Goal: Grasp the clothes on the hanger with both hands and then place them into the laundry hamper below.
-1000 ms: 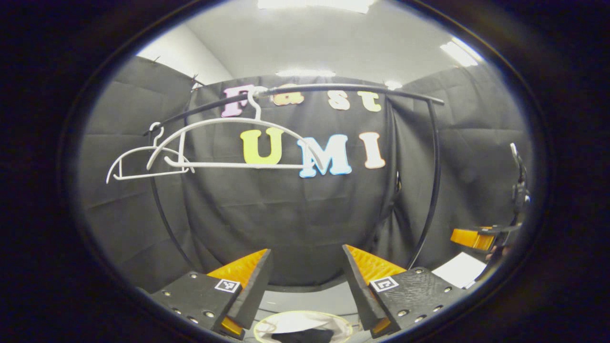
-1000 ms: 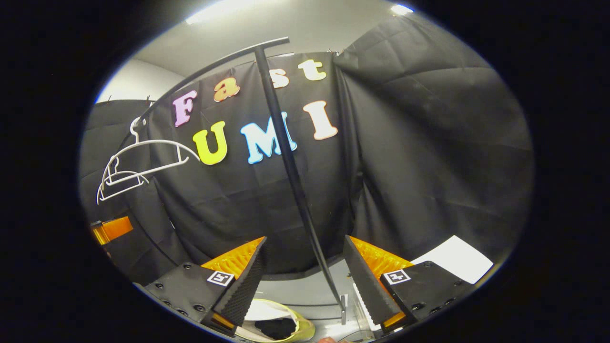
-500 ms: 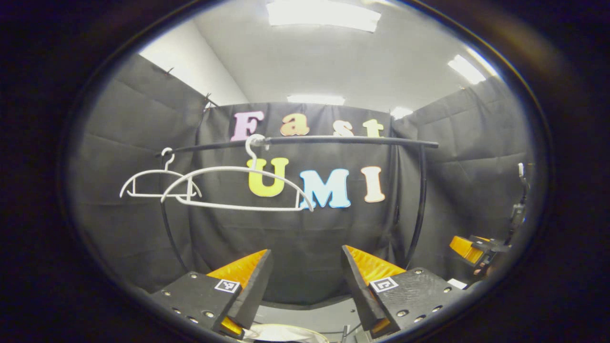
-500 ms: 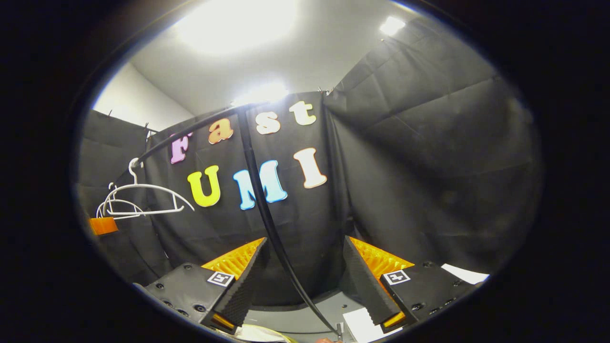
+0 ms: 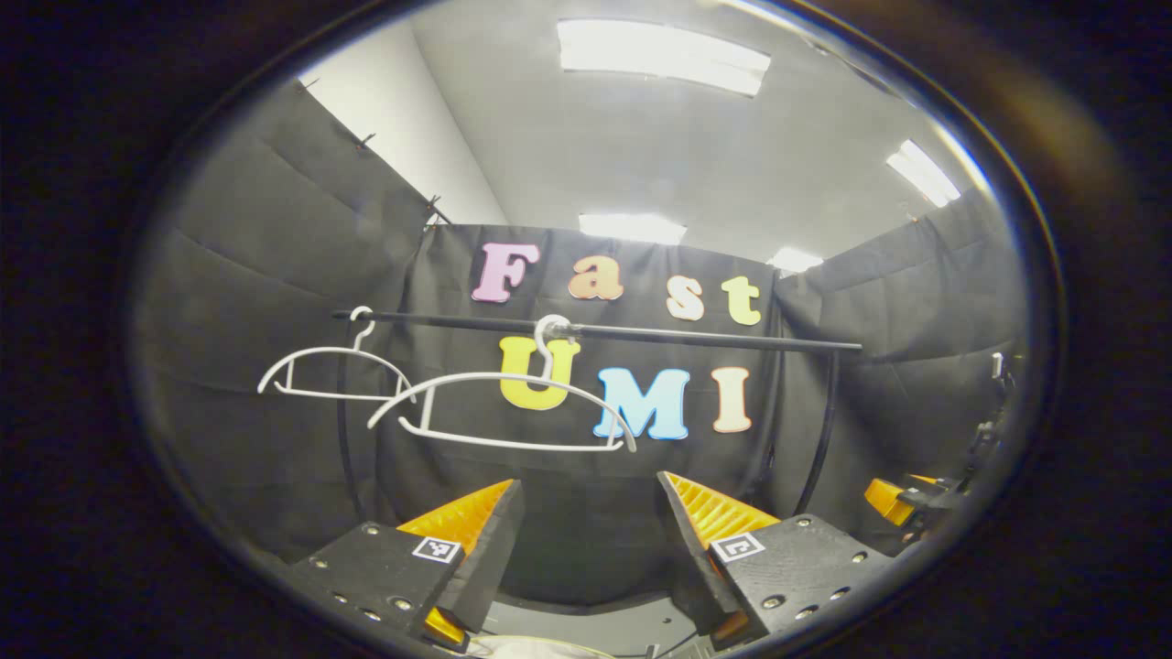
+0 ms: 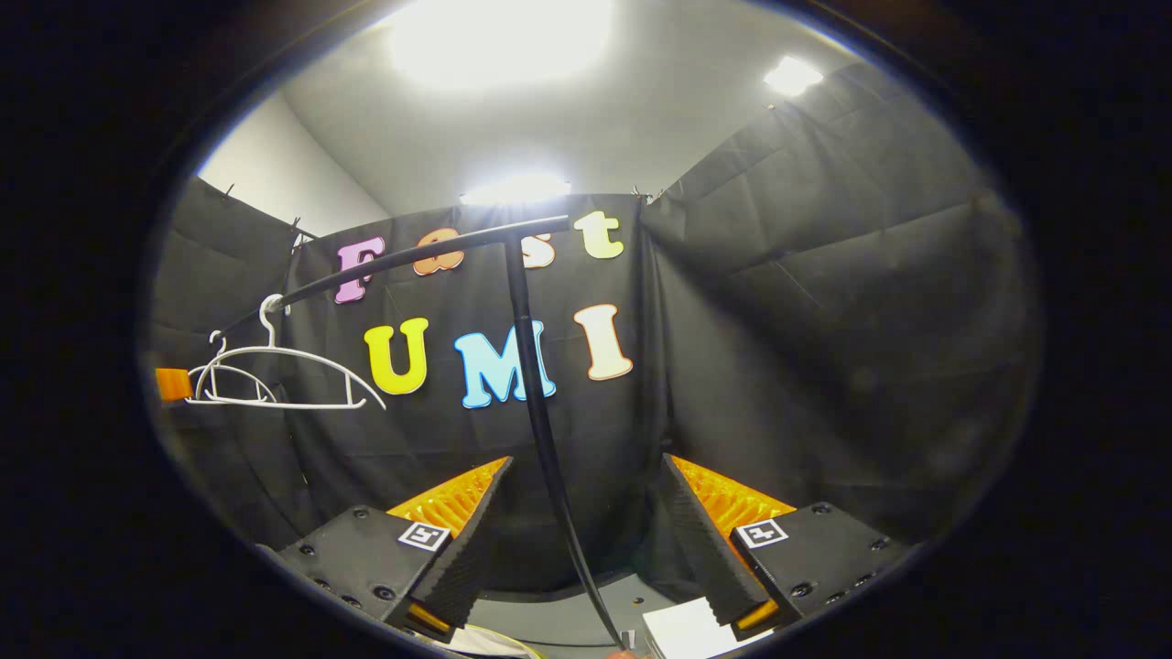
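Both cameras have tilted up over the last second: hamper rim and the dark garment inside it have slid almost out at 6 o'clock, ceiling lights now take the top.

Left gripper view: left gripper [image 5: 586, 540] has its jaws spread wide, nothing between them. Rail [image 5: 641, 333] runs across centre. Two white hangers hang from it, both bare: near hanger [image 5: 499, 410] at about 9 o'clock of centre, far hanger [image 5: 334, 371] further out toward 9. No clothes on either. Only a pale sliver of the laundry hamper [image 5: 540, 648] shows at 6 o'clock, below the fingers. The right gripper [image 5: 902, 502] shows at 4 o'clock near the rack's right post; I cannot tell its jaw state from here.

Right gripper view: right gripper [image 6: 586, 540] also has jaws spread, empty. The rack's upright post [image 6: 536, 412] crosses the gap between the fingers but sits farther off, not pinched. The same two bare hangers [image 6: 284, 380] sit at 9 o'clock, with a corner of the left gripper [image 6: 174, 384] beside them. White sheet [image 6: 682, 631] at 5 o'clock on the floor; hamper edge barely visible at 6.

Judgement: garment looks already dropped, since hangers are stripped and both grippers hold nothing. Raising the grippers reads as a retreat; task looks essentially done.
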A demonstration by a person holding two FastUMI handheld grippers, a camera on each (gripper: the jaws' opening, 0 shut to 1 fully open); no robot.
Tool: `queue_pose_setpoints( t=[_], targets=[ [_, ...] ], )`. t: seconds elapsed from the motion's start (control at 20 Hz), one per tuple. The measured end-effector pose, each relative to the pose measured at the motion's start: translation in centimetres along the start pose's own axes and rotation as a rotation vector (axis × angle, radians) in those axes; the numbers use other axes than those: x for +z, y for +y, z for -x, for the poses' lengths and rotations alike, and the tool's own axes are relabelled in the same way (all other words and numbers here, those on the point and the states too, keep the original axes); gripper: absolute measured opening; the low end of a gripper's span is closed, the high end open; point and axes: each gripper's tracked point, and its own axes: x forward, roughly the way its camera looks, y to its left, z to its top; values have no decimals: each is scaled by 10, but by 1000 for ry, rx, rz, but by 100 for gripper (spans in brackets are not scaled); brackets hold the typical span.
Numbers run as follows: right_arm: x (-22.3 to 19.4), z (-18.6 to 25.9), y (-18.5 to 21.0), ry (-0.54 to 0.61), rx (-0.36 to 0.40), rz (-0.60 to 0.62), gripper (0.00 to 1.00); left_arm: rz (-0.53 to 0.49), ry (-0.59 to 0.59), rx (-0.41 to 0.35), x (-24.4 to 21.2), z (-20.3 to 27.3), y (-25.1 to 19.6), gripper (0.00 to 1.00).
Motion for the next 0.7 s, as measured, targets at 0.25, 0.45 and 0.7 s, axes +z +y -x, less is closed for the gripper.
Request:
queue_pose_setpoints(
  t=[0.25, 0.45, 0.7],
  targets=[
    [3, 7, 31, 3, 29, 39, 92, -17, 13, 29, -9, 9, 36, 84],
    [4, 9, 52, 17, 36, 49, 98, 12, 27, 7, -21, 16, 48, 84],
    [-6, 14, 75, 69, 57, 50, 98, 35, 70, -52, -35, 29, 52, 84]
  ],
)
